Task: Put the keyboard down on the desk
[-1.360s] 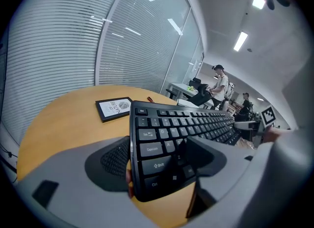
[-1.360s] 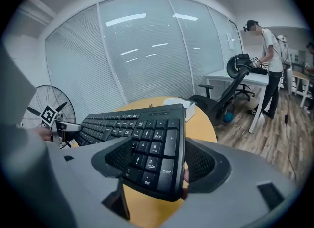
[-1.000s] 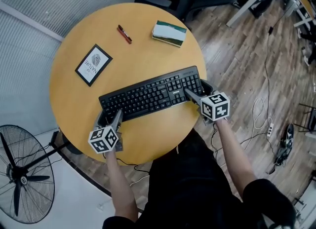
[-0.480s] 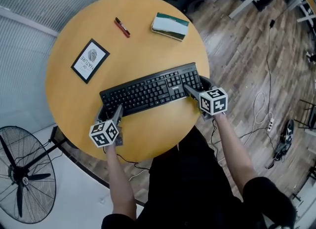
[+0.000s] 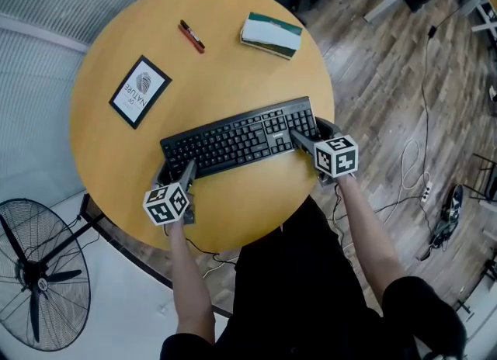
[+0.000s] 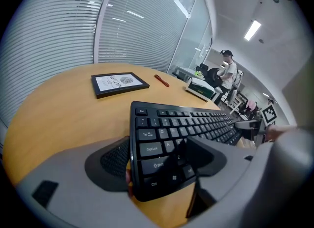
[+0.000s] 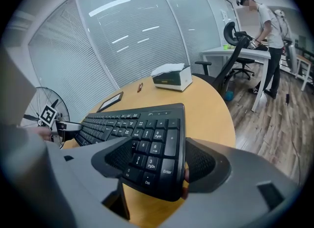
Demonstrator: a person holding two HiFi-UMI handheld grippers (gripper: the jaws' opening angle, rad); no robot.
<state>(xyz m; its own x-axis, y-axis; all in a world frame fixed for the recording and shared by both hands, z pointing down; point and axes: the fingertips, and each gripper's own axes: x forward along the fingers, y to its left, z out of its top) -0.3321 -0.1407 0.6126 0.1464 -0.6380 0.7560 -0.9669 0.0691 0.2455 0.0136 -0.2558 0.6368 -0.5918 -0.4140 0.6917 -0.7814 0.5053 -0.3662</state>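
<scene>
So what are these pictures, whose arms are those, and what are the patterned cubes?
A person, no robot, holds a two-jaw gripper in each hand; the marker cubes belong to them. One picture looks down from a head camera; the other two look along each gripper's jaws. The left gripper and right gripper each clamp one end of the black computer keyboard, on or just above the round wooden table. Also there: a black-framed picture, a red pen, a green-and-white box.

Both forearms are extended forward, elbows bent. The left gripper point(image 5: 177, 174) is closed on the left end of the keyboard point(image 5: 237, 143); the right gripper point(image 5: 311, 135) is closed on its right end.
</scene>
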